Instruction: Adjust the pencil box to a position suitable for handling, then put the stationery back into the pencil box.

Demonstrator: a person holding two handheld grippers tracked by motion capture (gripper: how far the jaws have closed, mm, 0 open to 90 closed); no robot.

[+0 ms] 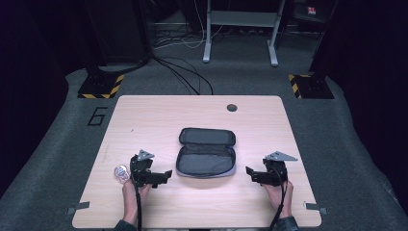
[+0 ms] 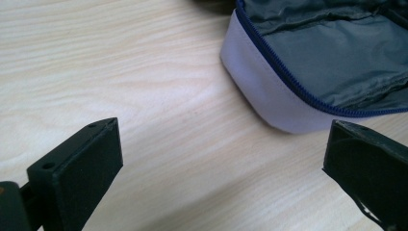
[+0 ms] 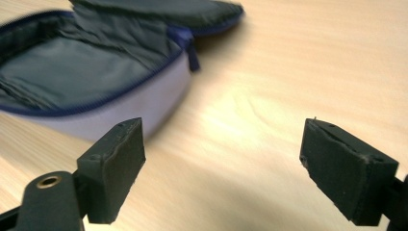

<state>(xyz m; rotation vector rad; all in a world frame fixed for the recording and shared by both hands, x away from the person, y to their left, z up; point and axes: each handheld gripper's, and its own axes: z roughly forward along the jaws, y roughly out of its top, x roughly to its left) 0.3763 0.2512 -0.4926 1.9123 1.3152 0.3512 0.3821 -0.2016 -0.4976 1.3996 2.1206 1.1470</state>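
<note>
High view: unzipped pouch lies mid-table for loading; left tongs and right tongs flank it, wide, empty.

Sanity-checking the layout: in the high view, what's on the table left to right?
Small round shiny object → left gripper, jaws open → open pouch → right gripper, jaws open.

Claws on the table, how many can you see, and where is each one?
2. The left claw sits left of the open pouch, beside a small round tin. The right claw sits right of the pouch. Both are open and empty.
</note>
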